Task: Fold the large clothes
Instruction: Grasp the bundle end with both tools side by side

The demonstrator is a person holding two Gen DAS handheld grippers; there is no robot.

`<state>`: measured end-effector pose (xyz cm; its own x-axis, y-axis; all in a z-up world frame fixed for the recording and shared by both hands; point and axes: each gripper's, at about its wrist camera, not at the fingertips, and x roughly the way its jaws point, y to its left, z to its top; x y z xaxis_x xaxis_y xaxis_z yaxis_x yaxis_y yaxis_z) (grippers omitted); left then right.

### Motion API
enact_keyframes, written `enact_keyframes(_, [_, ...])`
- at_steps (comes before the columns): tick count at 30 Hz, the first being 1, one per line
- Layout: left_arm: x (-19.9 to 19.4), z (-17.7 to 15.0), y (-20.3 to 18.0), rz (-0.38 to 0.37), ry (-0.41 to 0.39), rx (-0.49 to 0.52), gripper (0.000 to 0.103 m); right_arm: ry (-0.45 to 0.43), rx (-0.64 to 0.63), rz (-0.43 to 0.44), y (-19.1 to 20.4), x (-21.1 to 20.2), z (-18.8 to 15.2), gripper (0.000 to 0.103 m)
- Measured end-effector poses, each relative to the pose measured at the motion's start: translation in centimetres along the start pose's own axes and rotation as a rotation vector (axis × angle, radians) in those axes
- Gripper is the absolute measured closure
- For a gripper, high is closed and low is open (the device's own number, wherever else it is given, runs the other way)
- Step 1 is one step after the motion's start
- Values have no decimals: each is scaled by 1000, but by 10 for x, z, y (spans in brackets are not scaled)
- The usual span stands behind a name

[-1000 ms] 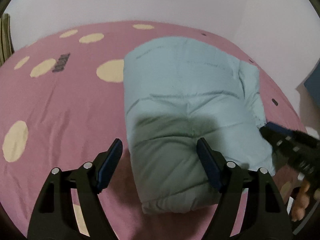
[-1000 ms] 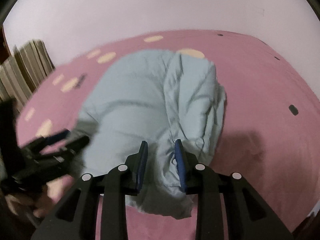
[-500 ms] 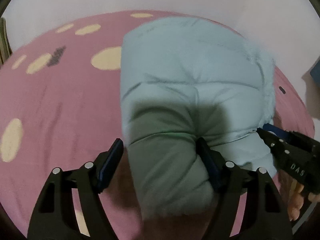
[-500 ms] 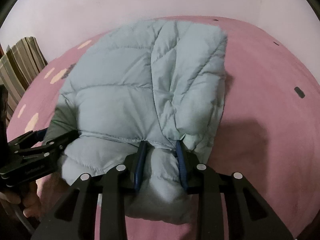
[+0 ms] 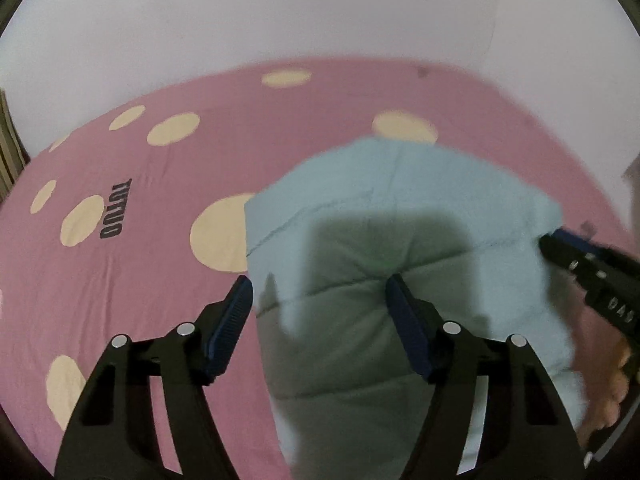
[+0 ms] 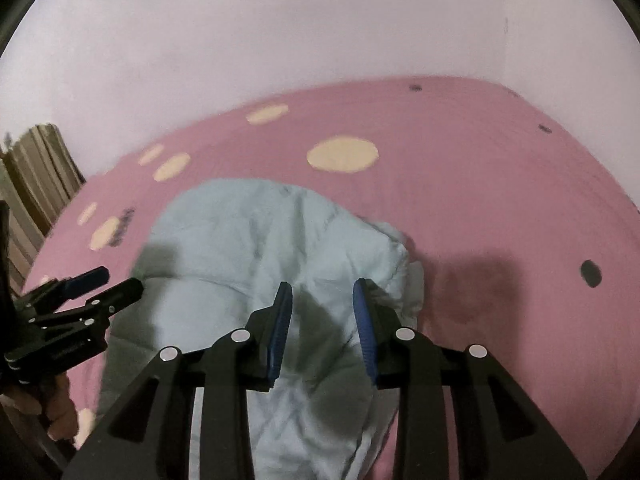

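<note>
The pale blue padded jacket (image 5: 400,216) lies lower centre on the pink bed (image 5: 160,280). The left gripper (image 5: 320,304) is closing (nothing clamped yet) — the right gripper (image 6: 322,308) is seen released, its fingers (image 6: 280,320) apart over the jacket.

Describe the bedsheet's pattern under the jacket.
Pink bedsheet with cream dots and dark "TUTUO" lettering; clearest in the left wrist view.

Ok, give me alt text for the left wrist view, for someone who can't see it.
A folded pale blue puffer jacket lies on a pink bedsheet with cream dots. The left gripper is over its near edge, jaws closing with padding bulging between them. The right gripper reaches the jacket's right edge; a white wall rises behind.
</note>
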<state>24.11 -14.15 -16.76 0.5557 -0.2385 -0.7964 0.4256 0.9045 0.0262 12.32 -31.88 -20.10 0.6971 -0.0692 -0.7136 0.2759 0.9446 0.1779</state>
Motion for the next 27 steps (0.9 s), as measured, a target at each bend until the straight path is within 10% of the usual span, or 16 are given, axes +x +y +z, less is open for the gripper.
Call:
enact_keyframes(6, [47,-10,-12,47,130,47,36,126,20,-4,-9,55,-12,69])
enact_keyframes(27, [64,-23,-14,72,98,54,35,101,20,-57,5,69,-22,70])
